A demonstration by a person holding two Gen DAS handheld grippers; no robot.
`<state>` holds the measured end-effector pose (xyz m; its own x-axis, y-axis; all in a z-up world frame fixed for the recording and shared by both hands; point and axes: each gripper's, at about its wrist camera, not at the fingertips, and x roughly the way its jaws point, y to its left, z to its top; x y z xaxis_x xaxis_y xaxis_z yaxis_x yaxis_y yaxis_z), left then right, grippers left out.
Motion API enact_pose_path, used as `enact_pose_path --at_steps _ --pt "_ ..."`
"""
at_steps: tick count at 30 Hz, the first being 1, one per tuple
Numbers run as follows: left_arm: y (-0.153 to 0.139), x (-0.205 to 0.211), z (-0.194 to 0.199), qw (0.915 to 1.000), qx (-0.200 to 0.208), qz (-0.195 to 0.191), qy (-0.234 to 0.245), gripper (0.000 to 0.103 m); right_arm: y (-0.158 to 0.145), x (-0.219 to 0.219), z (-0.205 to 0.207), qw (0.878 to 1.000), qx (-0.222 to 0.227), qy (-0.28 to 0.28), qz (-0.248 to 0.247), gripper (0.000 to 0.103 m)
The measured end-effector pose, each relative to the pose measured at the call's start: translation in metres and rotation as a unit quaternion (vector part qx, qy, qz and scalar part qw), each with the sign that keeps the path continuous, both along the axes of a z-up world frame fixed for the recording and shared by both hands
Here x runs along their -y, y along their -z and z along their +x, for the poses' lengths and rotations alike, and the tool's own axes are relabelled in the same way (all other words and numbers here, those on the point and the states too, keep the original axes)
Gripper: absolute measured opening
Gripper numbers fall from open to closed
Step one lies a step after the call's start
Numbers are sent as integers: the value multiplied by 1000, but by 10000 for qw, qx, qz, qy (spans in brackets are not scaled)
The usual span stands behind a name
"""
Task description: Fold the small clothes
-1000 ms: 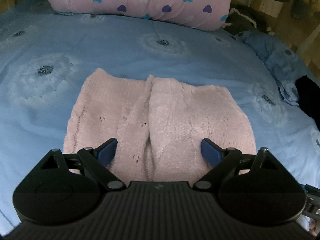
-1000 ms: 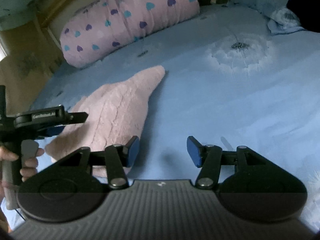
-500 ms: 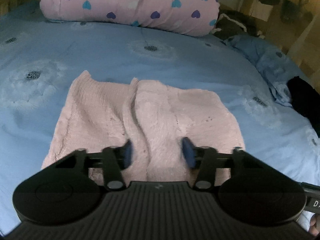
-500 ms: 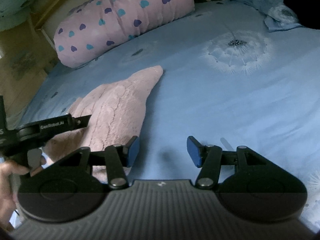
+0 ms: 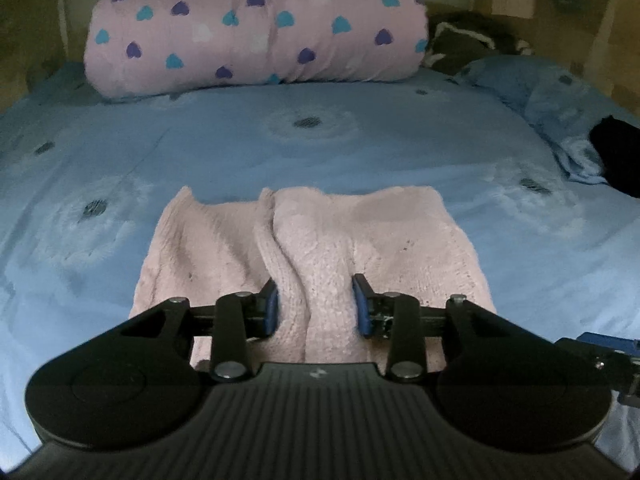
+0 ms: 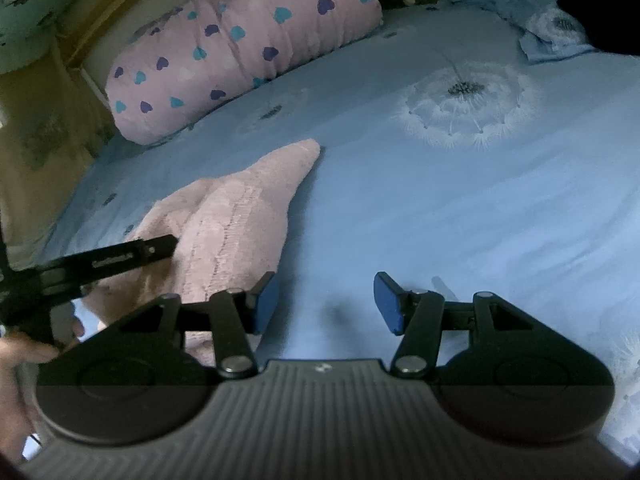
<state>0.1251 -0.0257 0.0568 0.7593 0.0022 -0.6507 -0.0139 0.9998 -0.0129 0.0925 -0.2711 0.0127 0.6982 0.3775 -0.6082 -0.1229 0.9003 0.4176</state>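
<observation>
Left gripper [image 5: 316, 304] points forward and downward; its jaws have just been closing, and the blue pads [image 5: 271, 307] press a bunched ridge of fabric. Right gripper [image 6: 326, 303] hangs partly open, jaws gripping nothing

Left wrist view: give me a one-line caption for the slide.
Left gripper, having just been closing, pinches a bunched ridge of the pink knit garment on the blue bedspread.

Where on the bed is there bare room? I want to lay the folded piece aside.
Free: the blue sheet right of the pink knit garment, and the strip between the garment and the heart-print pillow. Crowded: the far right corner, with a crumpled blue cloth and a black item.
</observation>
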Motion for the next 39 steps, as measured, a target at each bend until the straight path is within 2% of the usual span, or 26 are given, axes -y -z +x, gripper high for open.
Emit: enact_pose_path --at_steps 7,13,17,25,29,34,39 --pt "6 -8 0 9996 51 -251 -90 37 0 -1 2 10000 -26 -8 -71 57" --pt "0 18 -6 9981 263 550 63 35 -2 3 1 10000 -17 61 53 57" --pt "1 28 -5 9967 305 741 98 35 0 4 1 9999 -54 52 70 57" --pt "5 20 -8 9974 539 484 44 37 2 3 3 9994 -229 54 235 57" --pt "8 14 -9 9977 600 310 17 37 3 0 2 9996 -219 -1 163 57" --pt "8 15 -10 9974 621 369 39 36 4 0 3 9995 -249 16 183 57" --pt "0 17 -14 9966 704 404 111 31 3 0 3 9995 -246 -20 176 57"
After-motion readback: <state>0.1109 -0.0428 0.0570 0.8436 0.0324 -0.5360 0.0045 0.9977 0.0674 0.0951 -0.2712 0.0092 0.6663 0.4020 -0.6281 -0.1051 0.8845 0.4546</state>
